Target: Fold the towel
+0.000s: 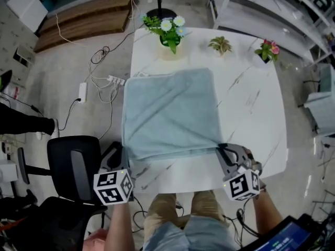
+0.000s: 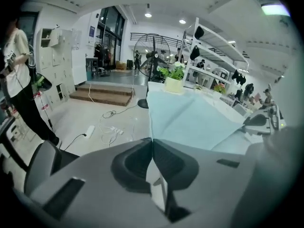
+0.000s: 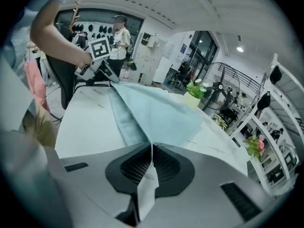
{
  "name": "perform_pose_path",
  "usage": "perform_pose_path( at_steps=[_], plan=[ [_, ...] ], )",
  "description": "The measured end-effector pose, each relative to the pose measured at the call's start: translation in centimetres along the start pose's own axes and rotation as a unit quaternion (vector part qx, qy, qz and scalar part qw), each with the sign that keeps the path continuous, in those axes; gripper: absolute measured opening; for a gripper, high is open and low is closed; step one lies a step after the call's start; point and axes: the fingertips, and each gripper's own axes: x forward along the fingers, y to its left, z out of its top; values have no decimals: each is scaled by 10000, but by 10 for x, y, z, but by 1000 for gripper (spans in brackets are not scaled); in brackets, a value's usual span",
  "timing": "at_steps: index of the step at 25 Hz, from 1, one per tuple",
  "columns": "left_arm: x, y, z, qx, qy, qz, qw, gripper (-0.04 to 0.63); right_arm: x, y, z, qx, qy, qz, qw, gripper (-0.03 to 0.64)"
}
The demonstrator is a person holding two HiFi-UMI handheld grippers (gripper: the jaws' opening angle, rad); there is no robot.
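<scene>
Currently, left gripper (image 1: 123, 154) and right gripper (image 1: 219, 148) jaws each pinching 1 near towel (image 1: 170, 111) corner — bare table (image 1: 252, 109) rightward.

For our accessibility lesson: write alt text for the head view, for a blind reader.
From above, the left gripper and right gripper each pinch a near corner of a pale blue towel lying on a white table; plants line the far edge.

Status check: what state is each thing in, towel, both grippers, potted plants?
Towel: lying on the table, near corners pinched and raised.
Left gripper: shut on the towel's near left corner.
Right gripper: shut on the towel's near right corner.
Potted plants: three, upright at the table's far edge.
</scene>
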Motion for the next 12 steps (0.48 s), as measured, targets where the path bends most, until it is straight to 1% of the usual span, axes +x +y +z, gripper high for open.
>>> perform_pose_path(
  at_steps=[3,5,6,7,8,9,10,11,12],
  plan=[
    [0,-12,-19,201,257,-164,9993,14,-5,11,-21,-377,284,126,9988,31],
    [1,-16,-27,374,283,-120,9988,14,-4,25,-34,-432,469,458,9969,31],
    [1,-17,-28,447,264,-93,9986,14,-4,33,-36,-304,485,729,9957,47],
    [-1,-18,-27,486,238,-110,9985,14,-7,37,-34,-34,416,994,9942,84],
    [-3,-18,-24,472,203,-170,9985,20,-11,35,-27,359,262,1186,9920,158],
    [-6,-18,-20,406,157,-236,9988,65,-16,27,-18,801,61,1264,9887,201],
    [-11,-15,-16,306,96,-253,9992,131,-21,13,-7,1198,-129,1232,9850,201],
    [-18,-11,-10,201,7,-188,9996,170,-23,-4,3,1490,-269,1122,9821,201],
    [-26,-4,-3,116,-112,-36,9999,190,-24,-23,10,1670,-353,975,9805,191]
  ],
)
